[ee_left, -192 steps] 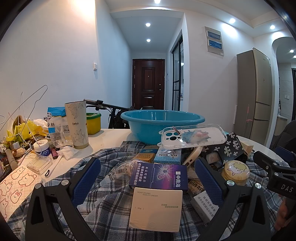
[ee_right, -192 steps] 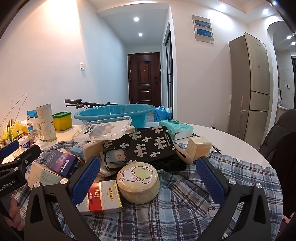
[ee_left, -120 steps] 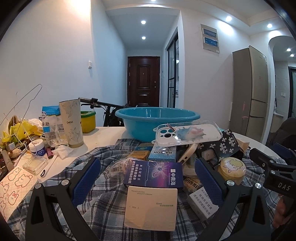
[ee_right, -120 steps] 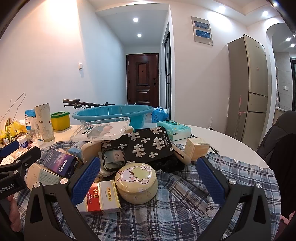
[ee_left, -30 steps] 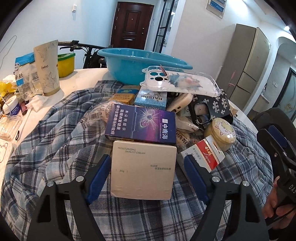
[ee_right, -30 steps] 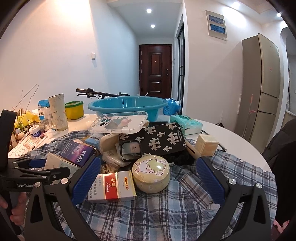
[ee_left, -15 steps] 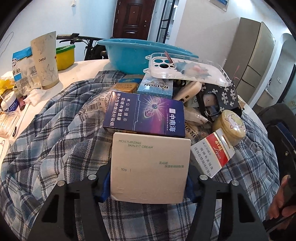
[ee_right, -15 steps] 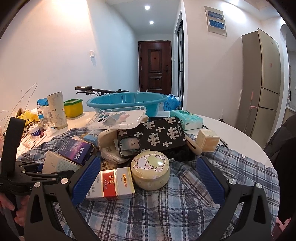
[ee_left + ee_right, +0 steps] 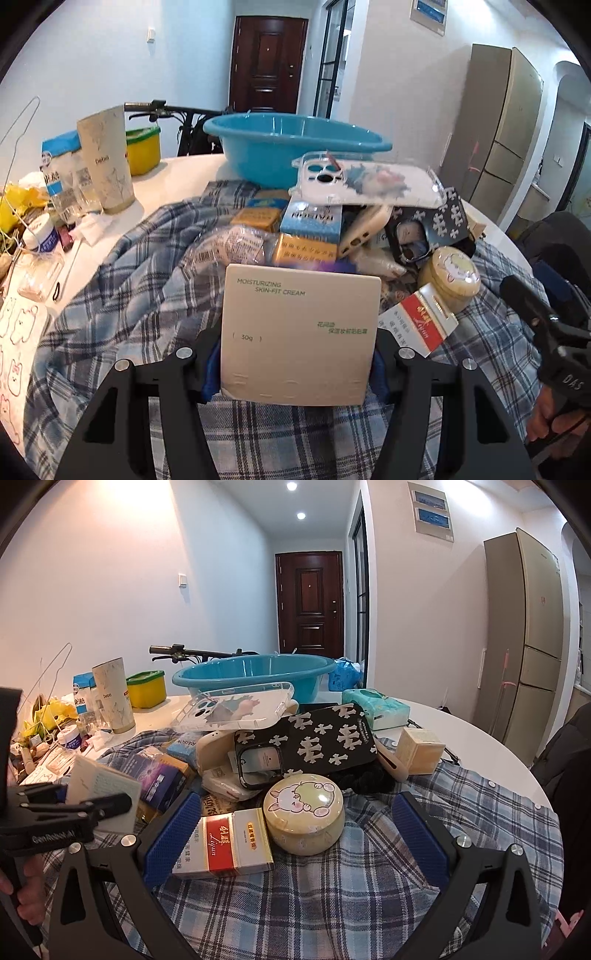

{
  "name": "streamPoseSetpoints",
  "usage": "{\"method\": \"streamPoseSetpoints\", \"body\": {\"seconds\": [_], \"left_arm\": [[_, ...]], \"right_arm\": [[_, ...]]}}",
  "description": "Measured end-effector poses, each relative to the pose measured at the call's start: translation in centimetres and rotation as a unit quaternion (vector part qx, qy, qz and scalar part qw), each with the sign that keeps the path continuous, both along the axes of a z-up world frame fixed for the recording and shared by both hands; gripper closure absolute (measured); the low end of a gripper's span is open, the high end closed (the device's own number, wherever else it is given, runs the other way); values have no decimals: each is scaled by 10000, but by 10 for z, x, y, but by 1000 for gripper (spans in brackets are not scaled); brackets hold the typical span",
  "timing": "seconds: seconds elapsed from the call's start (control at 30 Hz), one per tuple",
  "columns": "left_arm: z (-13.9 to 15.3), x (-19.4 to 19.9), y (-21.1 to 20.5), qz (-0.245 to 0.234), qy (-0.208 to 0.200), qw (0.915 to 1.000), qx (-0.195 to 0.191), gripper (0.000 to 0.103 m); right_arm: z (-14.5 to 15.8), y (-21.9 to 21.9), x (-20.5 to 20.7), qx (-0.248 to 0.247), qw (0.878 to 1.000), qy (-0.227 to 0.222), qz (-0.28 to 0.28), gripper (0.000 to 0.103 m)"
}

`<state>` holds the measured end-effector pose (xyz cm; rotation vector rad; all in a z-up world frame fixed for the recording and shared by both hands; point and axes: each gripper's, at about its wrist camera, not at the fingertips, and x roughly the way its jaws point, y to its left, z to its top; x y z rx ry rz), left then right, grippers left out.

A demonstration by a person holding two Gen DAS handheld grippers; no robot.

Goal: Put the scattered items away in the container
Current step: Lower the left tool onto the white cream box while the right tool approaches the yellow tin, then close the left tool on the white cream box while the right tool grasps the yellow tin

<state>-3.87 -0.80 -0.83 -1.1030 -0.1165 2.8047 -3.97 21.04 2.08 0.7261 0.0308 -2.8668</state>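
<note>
Fingers of the left gripper (image 9: 295, 363) are clamping the flat cream-coloured cardboard cream box (image 9: 300, 334) by its side edges, low in the left wrist frame's centre, tilting it above the blue-and-white plaid cloth (image 9: 122, 295). Its jaws have just been closing, the box between them. Beyond the heaped clutter, the round turquoise plastic basin (image 9: 295, 147) is waiting at upper centre, apparently empty. My worry: the pads are biting only the box's lower corners, so it may be pivoting loose or clipping the clear phone case (image 9: 369, 181) on the way over. Only the right wrist view is showing the right gripper (image 9: 295, 834) gaping wide around the cream round tin (image 9: 304, 821) and red-and-white carton (image 9: 225, 843), touching neither
</note>
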Motion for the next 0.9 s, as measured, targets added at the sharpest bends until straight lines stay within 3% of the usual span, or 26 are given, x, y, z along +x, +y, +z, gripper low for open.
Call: {"method": "streamPoseSetpoints", "body": {"seconds": [0.37, 0.63, 0.9], "left_arm": [[4, -11, 15, -146, 98, 9998, -27, 39], [1, -18, 22, -189, 128, 9996, -154, 39], [-1, -28, 19, -129, 85, 9998, -105, 40]], "right_arm": [[-4, 0, -28, 79, 9994, -340, -30, 0], [-21, -1, -58, 85, 9949, -1007, 4, 3], [-29, -2, -74, 56, 9923, -1238, -18, 3]]}}
